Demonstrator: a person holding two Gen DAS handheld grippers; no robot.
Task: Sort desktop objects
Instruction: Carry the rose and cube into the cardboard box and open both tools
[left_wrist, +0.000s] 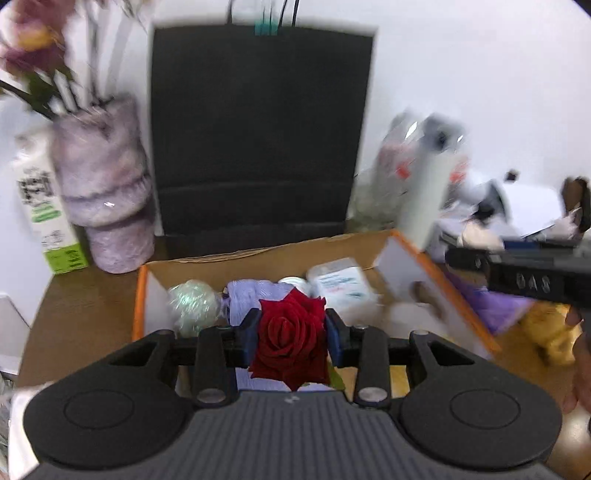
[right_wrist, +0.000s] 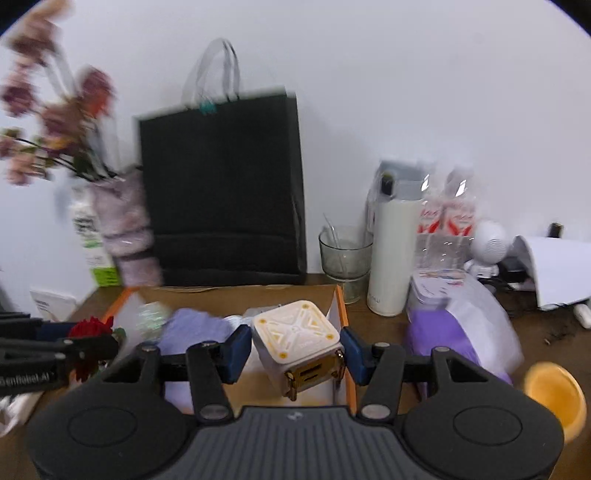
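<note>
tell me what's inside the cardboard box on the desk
In the cardboard box: a pale shiny ball, lilac cloth and a white packet. The rose in the left gripper hides the near part.

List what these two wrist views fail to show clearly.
- Left wrist view: the rose stem, hidden behind the left gripper.
- Right wrist view: the underside of the cream box, between the right gripper's jaws.
- Both views: carton print, blurred.
- Cardboard box floor, covered by contents.

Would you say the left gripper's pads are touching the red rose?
Touching. The left wrist view shows both blue pads pressed against the sides of the red rose, no gap visible.
</note>
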